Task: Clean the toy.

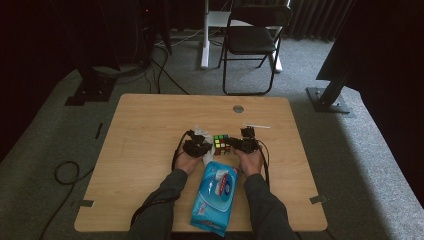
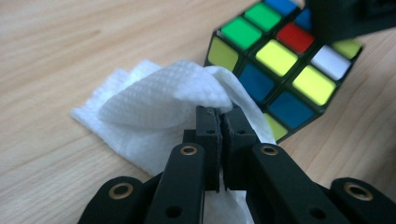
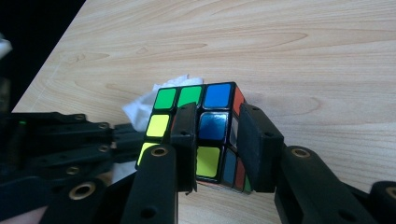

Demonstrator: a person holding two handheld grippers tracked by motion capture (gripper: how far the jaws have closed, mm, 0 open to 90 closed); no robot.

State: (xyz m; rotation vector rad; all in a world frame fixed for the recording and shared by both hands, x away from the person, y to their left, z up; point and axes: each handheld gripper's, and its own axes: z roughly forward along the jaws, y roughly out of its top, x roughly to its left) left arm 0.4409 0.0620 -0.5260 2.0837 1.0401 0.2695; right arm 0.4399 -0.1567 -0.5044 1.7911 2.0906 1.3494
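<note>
On the wooden table (image 1: 150, 150) the person works on a puzzle cube (image 1: 221, 144), which sits near the middle of the table, between the two tools. The right gripper (image 3: 217, 140) is clamped on the cube: one jaw presses on a face and the other on the opposite side, so the cube stays steady. The left gripper (image 2: 219, 126) has its jaws closed on a white wipe (image 2: 154, 100), and the folded wipe lies against the near side of the cube. It seems the cube rests on the table, but from the high view this is difficult to confirm.

The step in hand looks to be wiping the cube. To do it well, the right tool should keep a firm, even pinch so the cube does not turn, while the left one drags the wipe flat over each face with light pressure, not with the hard tips. The pack of wipes (image 1: 214, 197) lies close to the person, between the forearms.
</note>
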